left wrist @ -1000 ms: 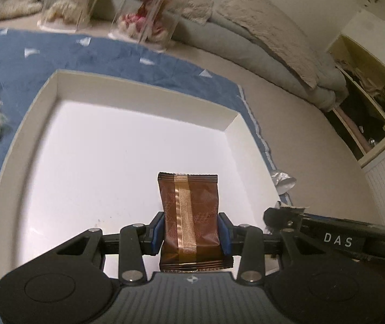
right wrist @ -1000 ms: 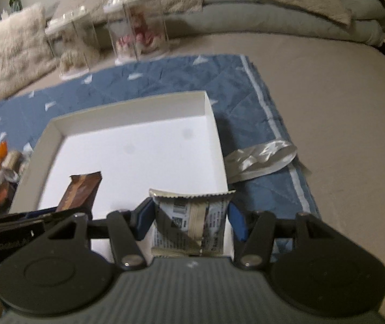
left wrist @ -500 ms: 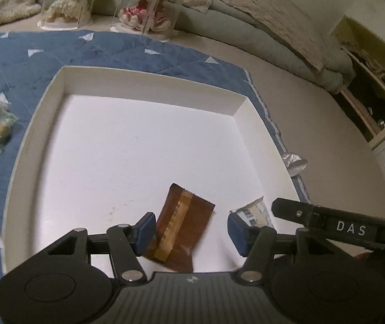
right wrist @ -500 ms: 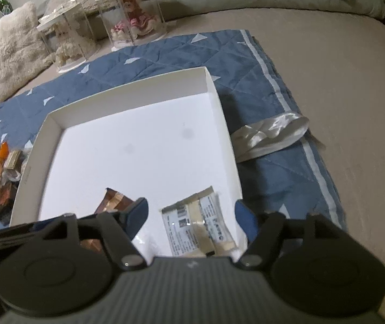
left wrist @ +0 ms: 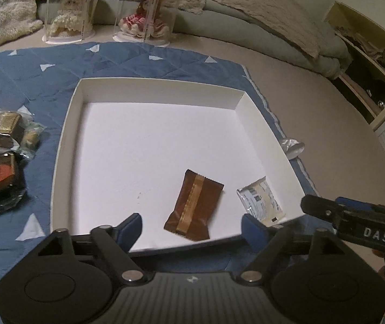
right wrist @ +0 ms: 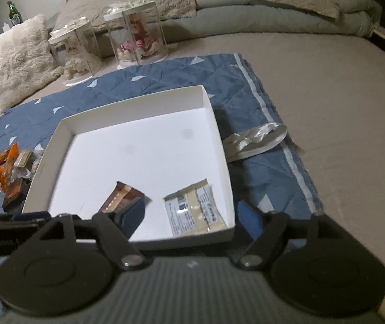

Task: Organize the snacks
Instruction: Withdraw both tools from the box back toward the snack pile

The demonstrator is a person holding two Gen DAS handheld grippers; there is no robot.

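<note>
A brown snack packet [left wrist: 194, 205] [right wrist: 120, 198] lies flat in the white box [left wrist: 68, 124] [right wrist: 216, 135], near its front edge. A silver-white packet [left wrist: 260, 203] [right wrist: 193, 208] lies beside it in the front right corner. My left gripper [left wrist: 192, 228] hangs above the box's front wall, jaws still opening, nothing between them; the brown packet lies just beyond the fingertips. My right gripper [right wrist: 192, 220] is over the same wall with jaws opening and empty; the silver packet lies loose below. A pile of loose snacks [left wrist: 0, 162] [right wrist: 6, 178] sits on the blue quilt left of the box.
The blue quilt [right wrist: 165, 78] lies on a beige bed. Two clear display cases with dolls [left wrist: 149, 13] [right wrist: 135, 35] stand at the back, with fluffy pillows [right wrist: 16, 62] behind. A crumpled silver wrapper [right wrist: 254, 139] lies right of the box. An open cupboard [left wrist: 368, 62] is at the far right.
Both grippers let go: the brown packet dropped from the left, the silver packet from the right, onto the box floor. Both jaws widened and both grippers pulled back and up from the box.
</note>
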